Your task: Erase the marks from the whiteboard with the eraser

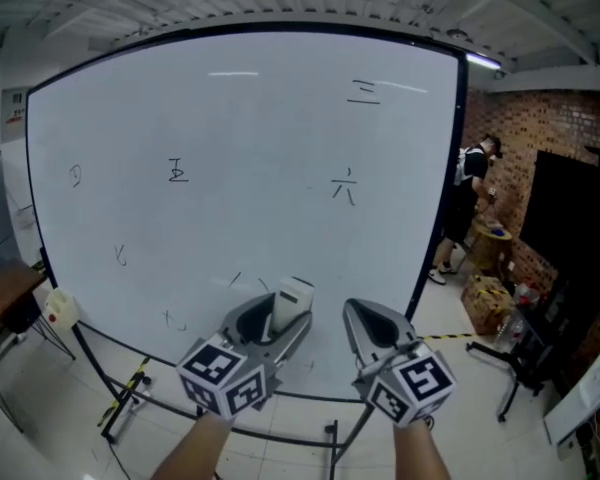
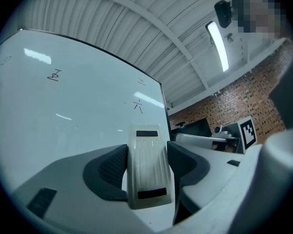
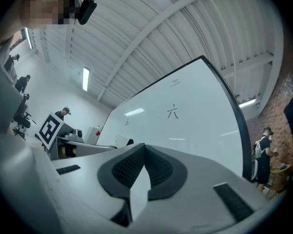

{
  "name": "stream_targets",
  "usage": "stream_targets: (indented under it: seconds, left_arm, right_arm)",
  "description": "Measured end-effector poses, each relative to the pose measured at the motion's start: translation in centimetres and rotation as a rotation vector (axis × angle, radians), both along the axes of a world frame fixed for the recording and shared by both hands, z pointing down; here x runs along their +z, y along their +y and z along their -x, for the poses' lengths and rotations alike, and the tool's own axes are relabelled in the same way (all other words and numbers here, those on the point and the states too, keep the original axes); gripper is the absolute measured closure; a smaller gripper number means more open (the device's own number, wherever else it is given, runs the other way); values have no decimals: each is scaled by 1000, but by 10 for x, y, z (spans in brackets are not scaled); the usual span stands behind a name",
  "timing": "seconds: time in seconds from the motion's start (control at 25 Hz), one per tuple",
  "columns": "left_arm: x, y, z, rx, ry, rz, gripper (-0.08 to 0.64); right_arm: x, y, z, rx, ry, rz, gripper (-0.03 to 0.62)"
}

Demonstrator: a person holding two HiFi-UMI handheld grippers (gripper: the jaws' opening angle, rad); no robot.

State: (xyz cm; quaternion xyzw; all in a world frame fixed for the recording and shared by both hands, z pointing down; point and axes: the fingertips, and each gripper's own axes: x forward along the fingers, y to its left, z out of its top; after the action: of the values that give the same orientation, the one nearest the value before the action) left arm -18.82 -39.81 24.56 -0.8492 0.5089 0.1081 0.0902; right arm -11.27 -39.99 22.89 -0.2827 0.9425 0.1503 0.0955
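**Left tool** (image 1: 276, 320): jaws pinching the eraser (image 1: 293, 301) by its long sides. The pale, ribbed body stands upright with a dark strip at each end. It is held before the lower middle of the whiteboard (image 1: 230, 118); whether it touches the board cannot be told.

**Right tool** (image 1: 372, 320): jaws pressed together, nothing between them. It sits just right of the left tool.

**Whiteboard**: large, black-framed. Black marks (image 1: 177, 172) lie scattered at left, centre, upper right and along the lower edge.

**Surroundings**: a person (image 1: 468, 203) stands far right beside a brick wall (image 1: 540, 118).
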Motion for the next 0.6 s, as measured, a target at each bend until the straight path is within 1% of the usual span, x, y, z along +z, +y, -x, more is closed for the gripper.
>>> stream_targets:
  seconds: [0.16,0.32,0.44,0.6]
  left_arm:
    - [-11,-11,0,11,-11,-18,308]
    - [-35,-22,-4,6,-31,-64,308]
    - [-70,-33,-6,-10,-56,-123,308]
    - [-134,-47,-13,-35,-102,-202,308]
  right_arm:
    - [-6,-6,5,25,19,-13,598]
    - [-19,-11,0,49,22,-29,598]
    - [-32,-14,-6,64,7,-35,600]
    - [-50,-17,-15,81,-16,-44,600]
